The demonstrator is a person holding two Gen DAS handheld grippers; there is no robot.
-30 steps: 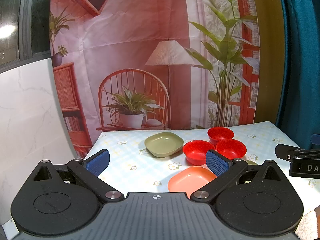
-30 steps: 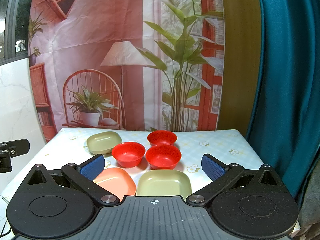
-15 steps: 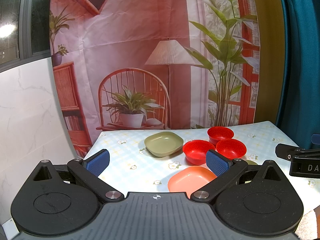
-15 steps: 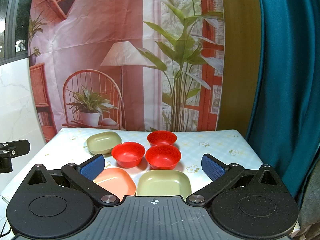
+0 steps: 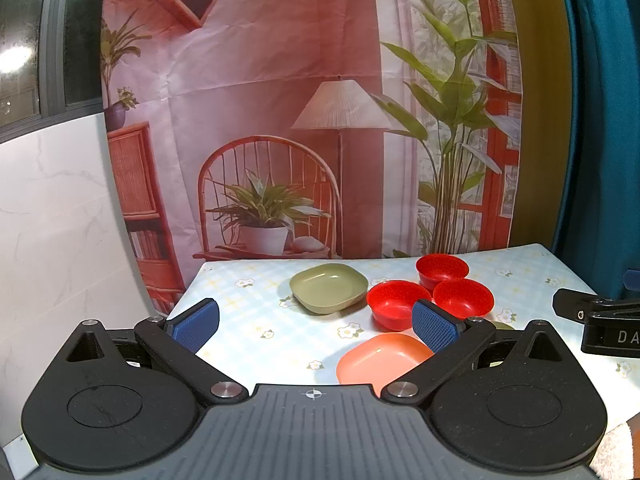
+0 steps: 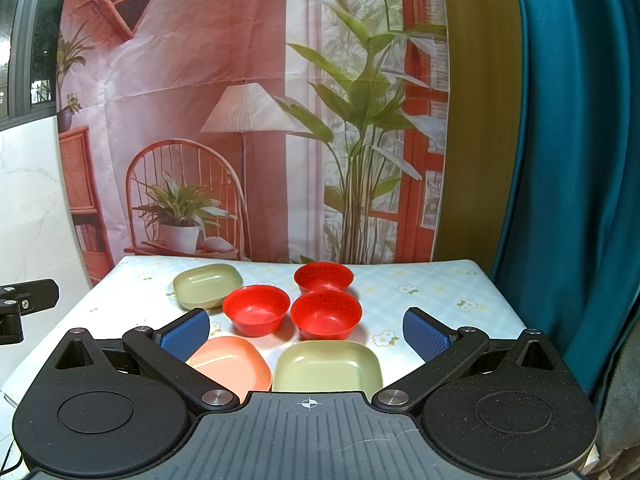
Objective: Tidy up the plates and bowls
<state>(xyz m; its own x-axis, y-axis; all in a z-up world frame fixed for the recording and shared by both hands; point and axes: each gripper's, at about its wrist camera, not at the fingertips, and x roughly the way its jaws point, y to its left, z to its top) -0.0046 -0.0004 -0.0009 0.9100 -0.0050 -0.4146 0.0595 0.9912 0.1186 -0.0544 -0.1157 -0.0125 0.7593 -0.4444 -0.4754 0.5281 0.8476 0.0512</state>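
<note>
On the flowered tablecloth (image 6: 420, 280), going left to right, a green plate (image 6: 208, 284) was set toward the far left corner, three red bowls (image 6: 256, 308) (image 6: 324, 276) (image 6: 326, 314) were clustered at the middle, and a salmon plate (image 6: 236, 364) and a second green plate (image 6: 328, 366) were placed side by side at the near edge. The left gripper (image 5: 314, 322) and the right gripper (image 6: 306, 332) were held above the near edge, each with its blue-padded fingers (image 5: 196, 320) (image 6: 424, 334) spread wide apart and nothing between them.

Black device at the right edge (image 5: 608, 330): white letters "DA", cut off by the picture's border.
Elsewhere: no readable writing that I can make out.
</note>
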